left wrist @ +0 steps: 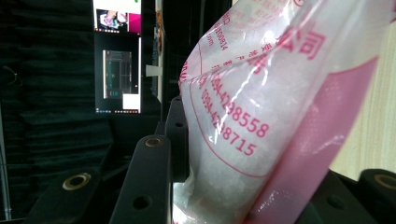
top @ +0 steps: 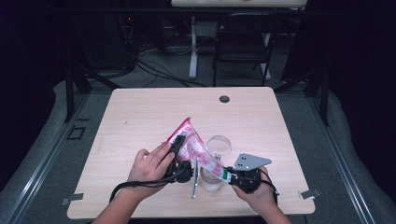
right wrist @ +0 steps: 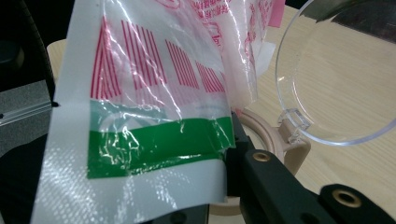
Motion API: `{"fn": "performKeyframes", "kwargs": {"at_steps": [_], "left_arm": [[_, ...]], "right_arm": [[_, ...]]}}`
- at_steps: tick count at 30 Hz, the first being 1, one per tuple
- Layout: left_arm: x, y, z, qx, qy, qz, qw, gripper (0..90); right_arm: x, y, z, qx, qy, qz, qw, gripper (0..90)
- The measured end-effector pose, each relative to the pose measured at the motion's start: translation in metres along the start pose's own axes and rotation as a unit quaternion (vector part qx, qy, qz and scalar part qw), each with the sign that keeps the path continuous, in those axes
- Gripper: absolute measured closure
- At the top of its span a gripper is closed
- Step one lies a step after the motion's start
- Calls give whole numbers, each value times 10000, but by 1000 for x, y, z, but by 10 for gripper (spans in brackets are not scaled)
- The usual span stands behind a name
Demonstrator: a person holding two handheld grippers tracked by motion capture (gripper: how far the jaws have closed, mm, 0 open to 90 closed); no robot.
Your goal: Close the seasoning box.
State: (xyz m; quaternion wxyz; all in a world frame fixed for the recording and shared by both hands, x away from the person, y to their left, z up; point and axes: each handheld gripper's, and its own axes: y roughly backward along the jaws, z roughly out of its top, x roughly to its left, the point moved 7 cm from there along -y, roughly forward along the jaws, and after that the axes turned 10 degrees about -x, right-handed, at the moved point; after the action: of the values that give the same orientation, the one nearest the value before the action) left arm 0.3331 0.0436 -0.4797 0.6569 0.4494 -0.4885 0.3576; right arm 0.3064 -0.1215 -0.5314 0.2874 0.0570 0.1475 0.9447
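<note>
Over jar (top: 212, 179) | pink bag (top: 196, 147) between both tools (each clamped)

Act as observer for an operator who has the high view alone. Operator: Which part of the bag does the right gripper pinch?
Observer: The right gripper pinches the bag at its end, on a green stripe below pink bars.
Operator: Is the lid off the jar?
Observer: No. The clear lid stands open, joined by a hinge to the jar's beige rim.
</note>
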Motion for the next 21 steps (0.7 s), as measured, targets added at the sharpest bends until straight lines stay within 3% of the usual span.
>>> {"fn": "performKeyframes", "kwargs": {"at_steps": [21], "left_arm": [[0,0,2,-16,37,44,10000,700]], "right_arm": [[-3,0,-2,16,-30,-41,10000,900]]}}
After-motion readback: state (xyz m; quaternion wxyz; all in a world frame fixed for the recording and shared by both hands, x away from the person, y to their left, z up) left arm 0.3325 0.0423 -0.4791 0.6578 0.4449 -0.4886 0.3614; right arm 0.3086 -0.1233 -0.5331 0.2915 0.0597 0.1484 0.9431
